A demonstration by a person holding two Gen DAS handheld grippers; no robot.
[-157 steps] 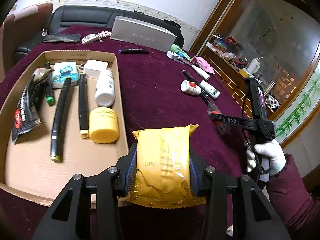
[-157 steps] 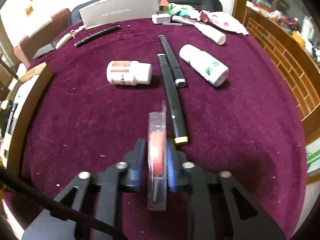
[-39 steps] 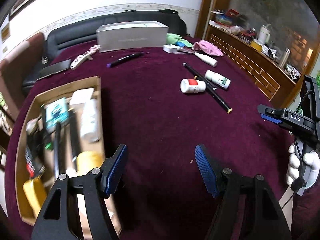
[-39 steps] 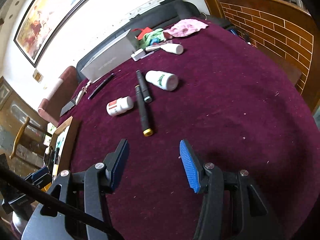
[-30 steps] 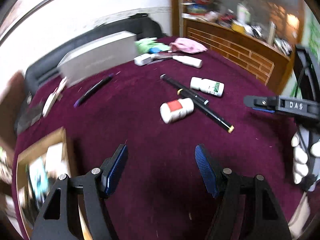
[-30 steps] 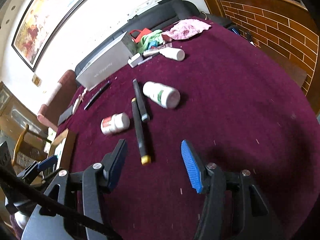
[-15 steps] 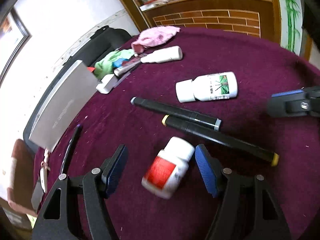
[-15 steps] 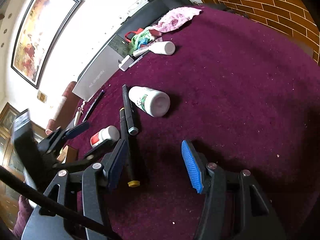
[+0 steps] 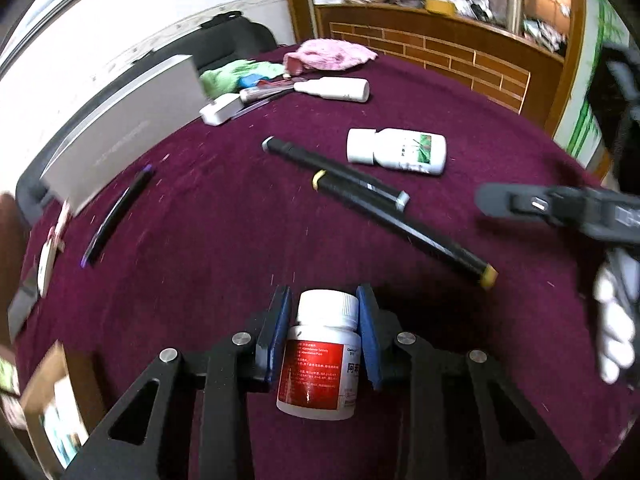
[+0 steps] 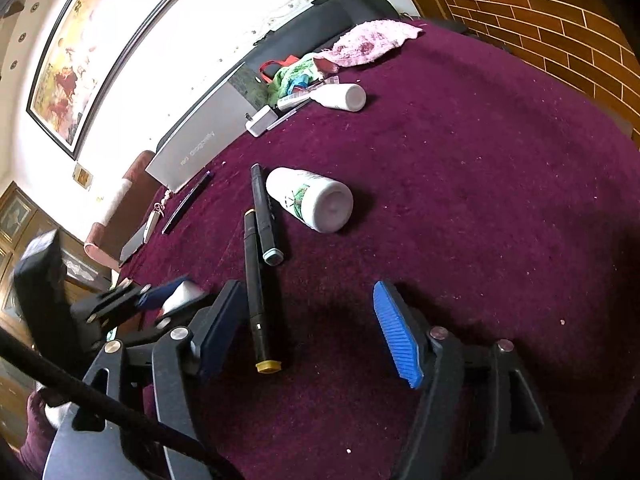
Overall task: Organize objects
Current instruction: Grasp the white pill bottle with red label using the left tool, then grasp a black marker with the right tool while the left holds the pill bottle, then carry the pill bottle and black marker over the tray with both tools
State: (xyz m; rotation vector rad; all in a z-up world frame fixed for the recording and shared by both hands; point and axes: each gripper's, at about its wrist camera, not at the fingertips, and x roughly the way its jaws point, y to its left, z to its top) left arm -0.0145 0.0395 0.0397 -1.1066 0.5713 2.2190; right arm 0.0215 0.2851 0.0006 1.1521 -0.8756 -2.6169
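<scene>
Tilting steeply down over the maroon table (image 9: 200, 248), the left gripper (image 9: 323, 332) is closing its blue pads on the red-labelled pill bottle (image 9: 320, 360), cap pointing away. The right gripper (image 10: 308, 328) angles down near the table's middle, jaws opening and gripping nothing; the yellow-tipped marker (image 10: 256, 292) lies between them, nearer the left finger.

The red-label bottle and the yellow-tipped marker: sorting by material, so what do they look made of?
The red-label bottle, between the left gripper's closing jaws, looks like glossy white plastic: ribbed cap, shiny printed label. The yellow-tipped marker looks like matte black plastic with a yellow end cap, though that is hard to confirm.
</scene>
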